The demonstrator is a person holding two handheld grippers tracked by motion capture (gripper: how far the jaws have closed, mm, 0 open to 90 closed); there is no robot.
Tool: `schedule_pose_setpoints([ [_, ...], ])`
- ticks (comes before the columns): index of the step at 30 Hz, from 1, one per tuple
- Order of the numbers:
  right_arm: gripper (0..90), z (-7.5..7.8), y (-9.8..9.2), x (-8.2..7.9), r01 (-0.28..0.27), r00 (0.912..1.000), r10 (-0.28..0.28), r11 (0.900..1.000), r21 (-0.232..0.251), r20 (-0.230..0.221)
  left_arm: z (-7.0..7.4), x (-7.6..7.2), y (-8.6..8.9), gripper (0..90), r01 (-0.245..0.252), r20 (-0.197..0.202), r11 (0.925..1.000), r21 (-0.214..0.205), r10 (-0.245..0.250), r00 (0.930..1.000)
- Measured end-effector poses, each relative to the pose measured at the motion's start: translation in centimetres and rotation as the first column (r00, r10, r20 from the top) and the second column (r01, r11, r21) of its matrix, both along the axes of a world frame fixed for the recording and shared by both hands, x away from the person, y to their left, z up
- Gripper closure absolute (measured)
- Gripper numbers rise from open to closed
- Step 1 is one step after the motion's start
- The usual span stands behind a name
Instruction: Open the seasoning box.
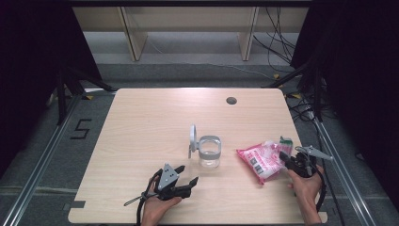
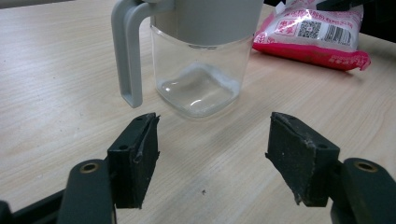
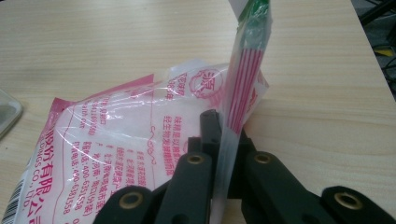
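Near edge of the table [image 1: 141,122] first: left gripper [image 1: 187,175] sits low by the near-left part, jaws spread wide w/ nothing between them, aimed at the clear jar [image 1: 209,151] just ahead, probably parked there ready to steady it. In the left gripper view both black pads [image 2: 303,156] frame bare wood, the jar [image 2: 201,70] close in front, grey handle [image 2: 127,51] hanging on its left side. Over at the near-right edge, right gripper [image 1: 285,158] is clamped tight on the top seal of the pink-and-white bag [image 1: 261,160]; right gripper view shows that striped seal strip [image 3: 245,79] pinched upright between the closed jaws, rest of the bag [image 3: 116,144] slumped flat on the wood. Pinching the seal looks like the way to lift the bag w/o crushing the contents. Mid-table, jar stands upright, grey lid [image 1: 193,137] flipped up on its left, mouth open, presumably so the bag's contents can go in. Bag lies just right of the jar, not touching.
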State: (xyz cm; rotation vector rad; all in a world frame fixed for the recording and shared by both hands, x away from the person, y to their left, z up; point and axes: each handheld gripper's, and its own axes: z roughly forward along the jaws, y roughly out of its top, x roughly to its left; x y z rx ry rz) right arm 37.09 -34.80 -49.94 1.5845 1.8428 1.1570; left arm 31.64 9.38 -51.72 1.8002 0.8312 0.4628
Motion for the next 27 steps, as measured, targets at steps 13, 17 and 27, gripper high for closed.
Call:
schedule_pose_setpoints([
  [13, 90.0, 2.7, 1.7, -0.8, -0.072, 0.9892, 0.081, 0.9947, -0.074, 0.122, -0.1, -0.1, 0.0, 33.2, -0.013, -0.013, 0.9999, -0.009, 0.013, 0.9998],
  [17, 90.0, 4.3, 3.2, -1.6, -0.096, 0.9806, 0.107, 0.9929, -0.070, 0.164, -0.1, -0.2, -0.1, 33.2, -0.021, -0.016, 0.9998, -0.006, 0.021, 0.9997],
  [27, 90.0, 6.0, 5.2, -2.1, -0.160, 0.9527, 0.179, 0.9825, -0.095, 0.246, -0.3, -0.2, -0.5, 33.1, -0.017, -0.012, 0.9997, -0.017, 0.017, 0.9998],
])
